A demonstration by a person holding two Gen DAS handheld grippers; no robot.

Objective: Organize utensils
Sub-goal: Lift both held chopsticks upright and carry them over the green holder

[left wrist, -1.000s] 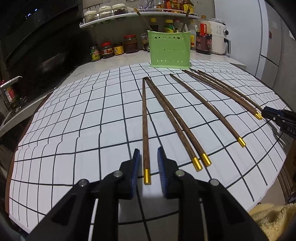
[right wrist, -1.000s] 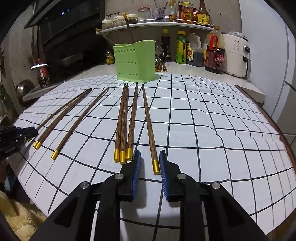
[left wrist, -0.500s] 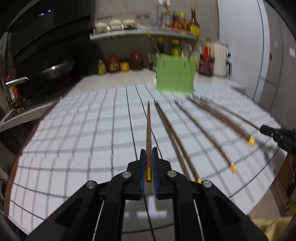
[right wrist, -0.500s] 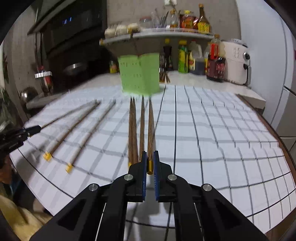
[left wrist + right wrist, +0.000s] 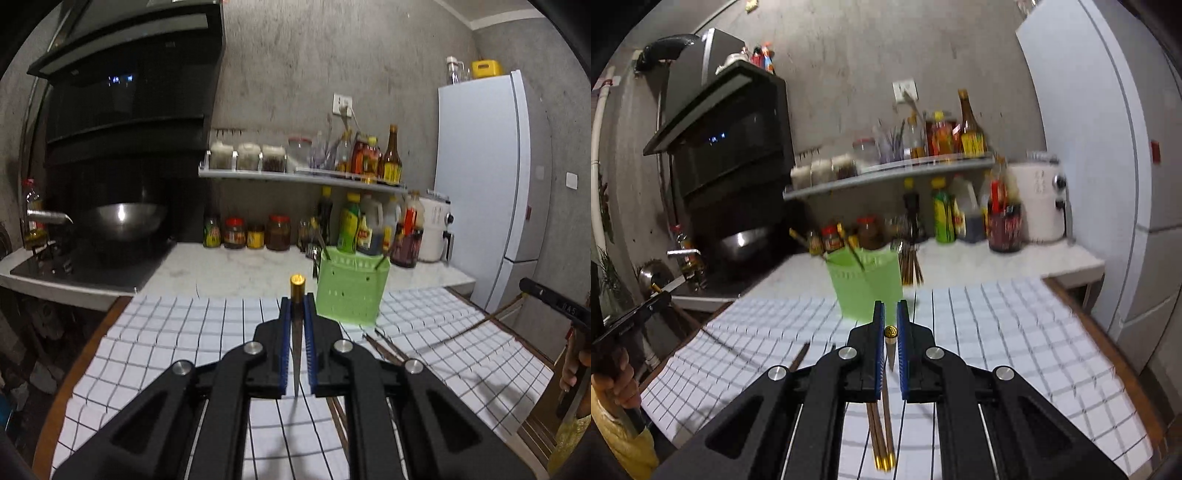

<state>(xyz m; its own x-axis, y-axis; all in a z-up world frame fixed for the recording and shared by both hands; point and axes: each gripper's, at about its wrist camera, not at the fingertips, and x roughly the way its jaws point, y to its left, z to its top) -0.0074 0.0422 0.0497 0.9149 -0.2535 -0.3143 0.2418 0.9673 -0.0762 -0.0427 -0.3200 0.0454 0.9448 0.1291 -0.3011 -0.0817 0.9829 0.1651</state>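
Both grippers are now standing well clear of the checked cloth (image 5: 177,332), where a second ago they were lying low over it with jaws apart around gold-capped chopstick ends. Going from largest to smallest: the cloth-covered table is carrying the green utensil holder (image 5: 351,291) at its far edge, against the white counter (image 5: 229,269), and that holder is already containing a few sticks leaning out of its top. The left gripper (image 5: 296,317) is clamping one chopstick (image 5: 296,286), which is hanging nearly upright between the blue pads with its gold cap poking above them, just beside the holder in this view. The right gripper (image 5: 890,325) is likewise clamping a chopstick (image 5: 890,331), gold cap between the pads and shaft dropping away below. Three more chopsticks (image 5: 881,435) are lying together on the cloth toward its near edge under the right tool, and others are lying toward the left and right edges, blurred. In judgement, the pick-up stage is finishing for this pair, and each stick is now needing carrying to the holder's open top. Each stick is appearing to be pinched at its capped end only, so swinging during travel is the risk to be watching.
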